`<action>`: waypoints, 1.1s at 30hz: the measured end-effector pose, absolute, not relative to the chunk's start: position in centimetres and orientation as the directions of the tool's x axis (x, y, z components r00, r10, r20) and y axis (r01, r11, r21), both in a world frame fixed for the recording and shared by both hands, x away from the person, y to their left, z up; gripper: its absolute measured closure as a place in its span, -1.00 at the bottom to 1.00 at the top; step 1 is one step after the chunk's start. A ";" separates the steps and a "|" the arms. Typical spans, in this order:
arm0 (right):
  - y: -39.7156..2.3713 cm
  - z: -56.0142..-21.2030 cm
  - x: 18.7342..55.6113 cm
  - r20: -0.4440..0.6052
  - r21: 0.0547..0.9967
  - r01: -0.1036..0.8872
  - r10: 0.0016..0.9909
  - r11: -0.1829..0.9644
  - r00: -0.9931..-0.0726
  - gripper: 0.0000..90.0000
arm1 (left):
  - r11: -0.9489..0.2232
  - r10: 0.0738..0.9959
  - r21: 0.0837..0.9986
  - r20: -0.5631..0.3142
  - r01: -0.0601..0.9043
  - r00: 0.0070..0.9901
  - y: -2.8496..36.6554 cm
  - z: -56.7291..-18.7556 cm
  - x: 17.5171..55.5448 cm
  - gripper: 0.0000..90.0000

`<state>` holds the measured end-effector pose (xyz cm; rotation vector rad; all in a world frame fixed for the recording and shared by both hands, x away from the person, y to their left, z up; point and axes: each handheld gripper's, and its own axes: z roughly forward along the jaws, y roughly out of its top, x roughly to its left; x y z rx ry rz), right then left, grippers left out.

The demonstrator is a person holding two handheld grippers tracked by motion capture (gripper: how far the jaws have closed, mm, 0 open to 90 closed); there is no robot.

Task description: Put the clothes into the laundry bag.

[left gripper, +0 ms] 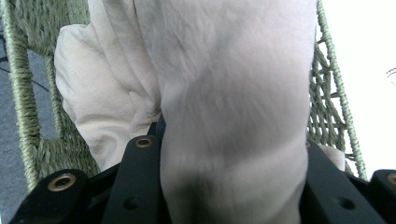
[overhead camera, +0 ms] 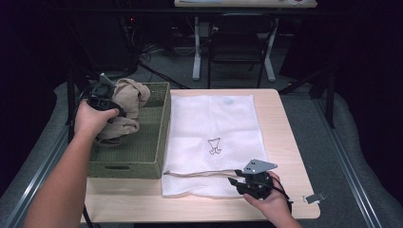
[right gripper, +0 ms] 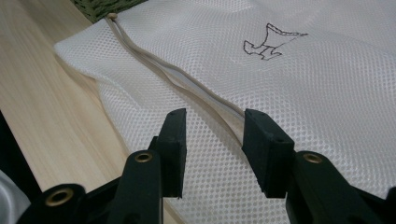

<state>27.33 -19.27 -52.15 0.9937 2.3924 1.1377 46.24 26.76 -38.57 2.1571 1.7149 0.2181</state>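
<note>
Gripping beige cloth (left gripper: 233, 116) over woven basket (overhead camera: 159, 123), left hand-held gripper (overhead camera: 102, 102); right hand-held gripper (right gripper: 212, 135) half-open

Our forearms are bare, with no sleeve reaching them. Each hand carries a black tool. The left tool (overhead camera: 100, 100) has a chunky dark body with a small grey plate at its top. The right tool (overhead camera: 248, 181) wears a grey three-cornered plate dotted with small holes, and a thin black cable curls off its body. Seen from their own cameras, both tools have matte black arms that end in blocky rectangular pads (right gripper: 173, 140). Brass-coloured rings line the holes in the arms near the base, and smaller dark screw holes sit further along. The pad faces look flat and slightly rough.
</note>
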 end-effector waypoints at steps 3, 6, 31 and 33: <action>-19.1 -51.9 27.8 0.007 0.767 0.451 0.697 0.457 -0.717 0.38 | -0.195 0.961 0.387 -0.107 0.901 0.253 26.6 -38.3 46.1 0.42; -19.1 -51.6 28.6 0.018 0.763 0.461 0.699 0.452 -0.715 0.43 | -0.205 0.959 0.387 -0.105 0.899 0.264 26.4 -38.2 46.0 0.42; -17.0 -48.9 34.3 0.038 0.770 0.465 0.696 0.437 -0.717 0.68 | -0.247 0.946 0.383 -0.101 0.890 0.307 24.2 -37.5 45.3 0.42; -16.8 -49.0 34.4 0.034 0.772 0.459 0.693 0.439 -0.720 0.68 | -0.251 0.945 0.388 -0.100 0.887 0.311 24.0 -37.4 45.2 0.42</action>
